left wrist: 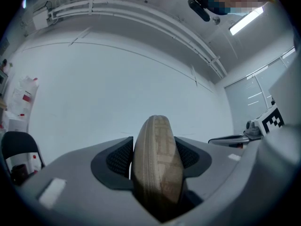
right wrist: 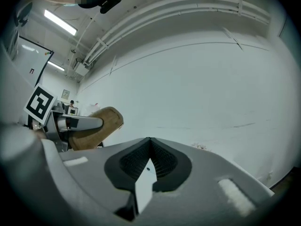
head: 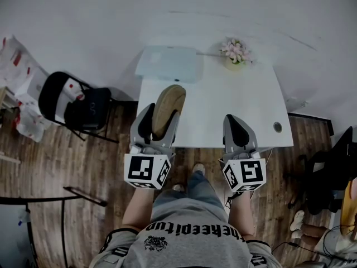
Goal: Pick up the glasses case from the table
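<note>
Lift step judged done: left hand-held gripper clenched on the tan woven oval glasses case, apparently clear of the white desk ahead; right hand-held gripper closed, empty; next needs only a firm, level hold.

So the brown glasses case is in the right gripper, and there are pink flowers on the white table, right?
No, the brown glasses case is in the left gripper, between its jaws, as the left gripper view shows. The right gripper is shut and empty. Pink flowers do stand on the white table.
</note>
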